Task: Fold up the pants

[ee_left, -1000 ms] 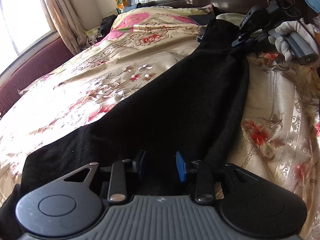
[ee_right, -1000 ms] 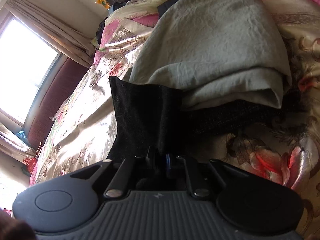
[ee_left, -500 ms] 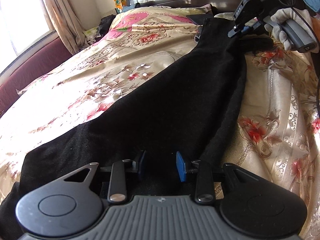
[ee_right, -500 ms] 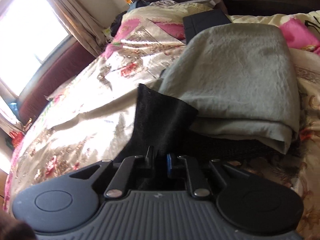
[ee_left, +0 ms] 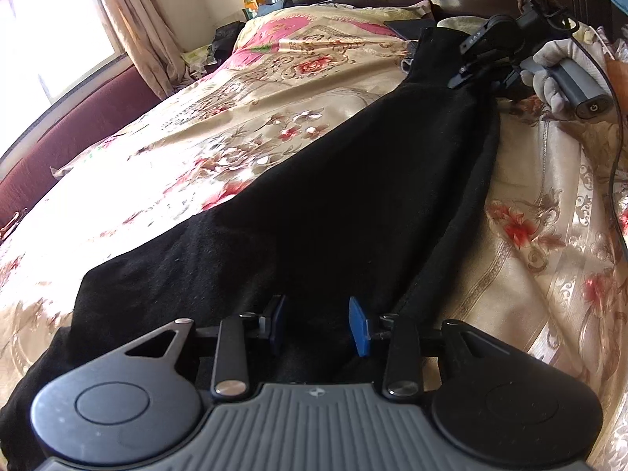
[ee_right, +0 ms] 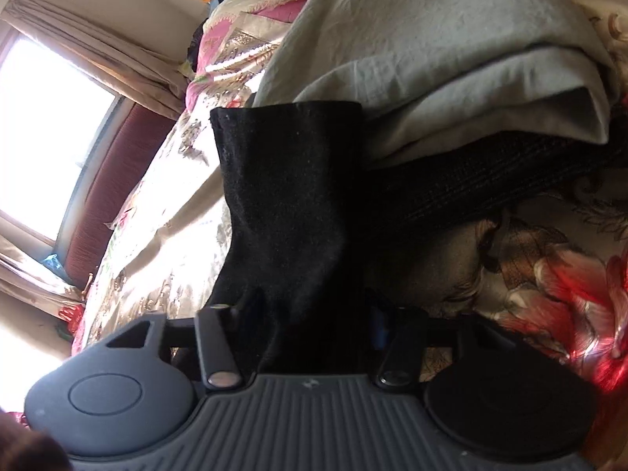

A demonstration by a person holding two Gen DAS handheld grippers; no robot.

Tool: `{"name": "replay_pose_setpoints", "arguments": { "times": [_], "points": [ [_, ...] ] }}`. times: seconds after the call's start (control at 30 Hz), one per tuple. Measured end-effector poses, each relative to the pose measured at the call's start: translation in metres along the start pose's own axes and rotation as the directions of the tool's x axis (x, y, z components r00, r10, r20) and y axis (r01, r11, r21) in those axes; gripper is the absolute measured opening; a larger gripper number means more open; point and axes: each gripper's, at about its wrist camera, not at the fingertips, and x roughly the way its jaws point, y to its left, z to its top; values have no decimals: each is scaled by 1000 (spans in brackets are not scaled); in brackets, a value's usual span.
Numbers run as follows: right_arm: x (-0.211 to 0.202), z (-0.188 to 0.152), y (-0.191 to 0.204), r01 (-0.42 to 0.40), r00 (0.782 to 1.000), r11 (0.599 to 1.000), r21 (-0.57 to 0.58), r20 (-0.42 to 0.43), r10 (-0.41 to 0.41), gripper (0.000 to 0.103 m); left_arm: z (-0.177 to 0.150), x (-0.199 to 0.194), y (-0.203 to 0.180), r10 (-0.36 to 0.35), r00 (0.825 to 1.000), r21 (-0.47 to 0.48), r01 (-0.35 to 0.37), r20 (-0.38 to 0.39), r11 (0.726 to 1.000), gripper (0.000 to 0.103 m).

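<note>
Black pants (ee_left: 333, 204) stretch across floral bedspread (ee_left: 235, 125); left gripper (ee_left: 318, 327) spread open over them; right gripper (ee_right: 306, 314) wide, cloth between; grey blanket (ee_right: 451, 39) crowds ahead.

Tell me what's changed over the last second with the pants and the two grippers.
The right gripper has opened: its fingers, pinched on the black pants hem until half a second ago, now stand apart with the cloth loose between them. It also dipped back toward the bed after lifting. The left gripper stayed open over the near end, and the pants stayed stretched along the bedspread.
</note>
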Motion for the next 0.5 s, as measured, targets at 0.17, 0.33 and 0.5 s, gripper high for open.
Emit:
{"name": "replay_pose_setpoints", "arguments": {
  "times": [0.17,0.33,0.5],
  "points": [
    [-62,-6,4,-28,997,999,-18,71,29,7,-21,-18,25,62,998,-57,-63,-12,996,54],
    [-72,-3,-18,190,980,982,-13,60,-189,2,-46,-32,52,95,995,-149,-96,-18,984,55],
    [-65,-18,1,53,999,998,-20,-12,-53,10,-64,-46,69,186,982,-202,-188,-27,961,55]
  ]
}}
